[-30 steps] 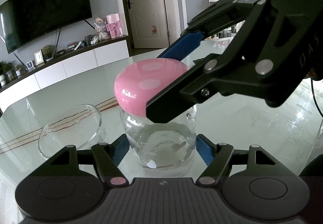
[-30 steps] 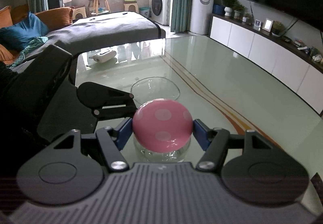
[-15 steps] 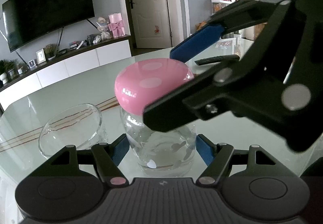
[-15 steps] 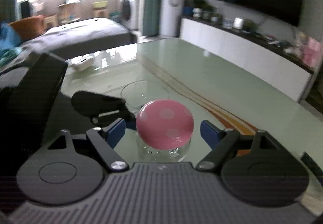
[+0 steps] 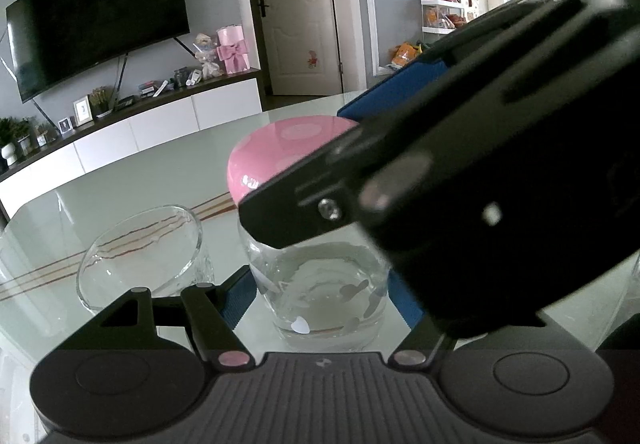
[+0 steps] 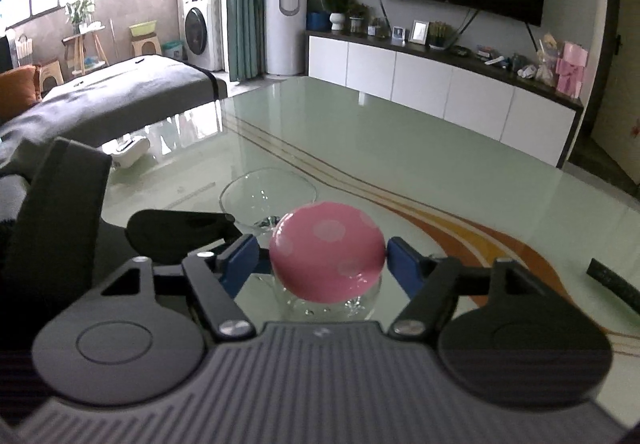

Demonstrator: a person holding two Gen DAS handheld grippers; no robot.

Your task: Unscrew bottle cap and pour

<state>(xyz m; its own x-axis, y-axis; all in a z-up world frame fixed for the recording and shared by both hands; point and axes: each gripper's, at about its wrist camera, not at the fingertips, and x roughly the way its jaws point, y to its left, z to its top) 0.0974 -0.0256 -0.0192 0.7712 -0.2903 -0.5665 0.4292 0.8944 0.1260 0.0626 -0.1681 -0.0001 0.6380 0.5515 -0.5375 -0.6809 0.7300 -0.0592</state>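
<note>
Upright bottle (image 5: 320, 284), pink cap (image 6: 326, 256) topmost.

Left wrist cam: low, close, faces the TV (image 5: 96, 12) wall and door (image 5: 300, 4). Right wrist cam: higher, close, faces the window side, crossing the left view. Shared: pink cap (image 5: 288, 148) (image 6: 326, 256), glass bowl (image 5: 140, 248) (image 6: 268, 196), bench (image 5: 120, 180) (image 6: 400, 148).

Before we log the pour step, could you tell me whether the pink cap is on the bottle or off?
On. The pink cap sits squarely atop the glass bottle, with the right tongs around it.
</note>
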